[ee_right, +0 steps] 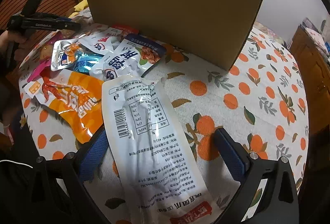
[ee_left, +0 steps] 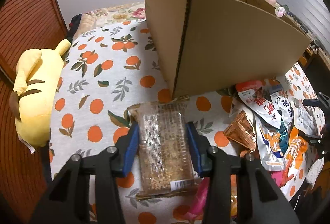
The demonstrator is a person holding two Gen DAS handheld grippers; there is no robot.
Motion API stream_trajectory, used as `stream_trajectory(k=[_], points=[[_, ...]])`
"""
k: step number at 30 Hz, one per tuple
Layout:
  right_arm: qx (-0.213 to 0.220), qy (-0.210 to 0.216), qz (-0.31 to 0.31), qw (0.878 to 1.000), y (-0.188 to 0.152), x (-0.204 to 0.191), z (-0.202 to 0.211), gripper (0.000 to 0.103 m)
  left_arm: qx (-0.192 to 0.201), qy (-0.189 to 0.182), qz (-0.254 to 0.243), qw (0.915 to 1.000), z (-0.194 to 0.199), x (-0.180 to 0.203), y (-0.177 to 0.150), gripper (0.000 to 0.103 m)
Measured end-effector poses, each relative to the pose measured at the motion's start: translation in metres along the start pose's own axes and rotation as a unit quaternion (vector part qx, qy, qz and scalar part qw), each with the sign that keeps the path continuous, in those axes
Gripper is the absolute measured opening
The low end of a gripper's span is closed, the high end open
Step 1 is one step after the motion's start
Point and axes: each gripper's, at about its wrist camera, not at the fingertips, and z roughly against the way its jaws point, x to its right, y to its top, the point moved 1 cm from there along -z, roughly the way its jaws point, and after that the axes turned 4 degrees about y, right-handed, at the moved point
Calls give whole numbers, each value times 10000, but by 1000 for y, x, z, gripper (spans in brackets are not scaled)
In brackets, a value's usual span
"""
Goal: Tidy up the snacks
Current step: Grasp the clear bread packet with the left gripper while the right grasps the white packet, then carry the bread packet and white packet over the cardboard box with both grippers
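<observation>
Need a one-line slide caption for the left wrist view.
Left gripper clamps a clear granola-bar pack before the cardboard box on the orange-print cloth.

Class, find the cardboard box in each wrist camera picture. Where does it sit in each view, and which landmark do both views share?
Left wrist view: the cardboard box fills the upper centre and right, a corner edge facing the camera, behind the clear cereal bar packet.
Right wrist view: it spans the upper centre, behind the snack pile.
Shared landmark: the orange-print bedcover.
</observation>
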Motion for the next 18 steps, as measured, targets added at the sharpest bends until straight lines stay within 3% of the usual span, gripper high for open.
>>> stream_trajectory(k=[4, 8, 14, 15, 18], points=[[-38, 47, 62, 10000, 1, 1, 2, 95, 117, -35, 85, 9999, 8, -2, -2, 42], [-8, 46, 7, 10000, 3, 8, 8, 68, 184, -44, 99, 9998, 13, -1, -2, 42], [-57, 40, 44, 10000, 1, 8, 10, 65, 321, -37, 108, 9994, 23, 3, 0, 42], [-36, 16, 29, 10000, 1, 7, 11, 51, 340, -41, 112, 9994, 24, 4, 1, 42], [34, 76, -115, 9999, 0, 10, 14, 47, 414, -45, 108, 9991, 29, 5, 3, 41]])
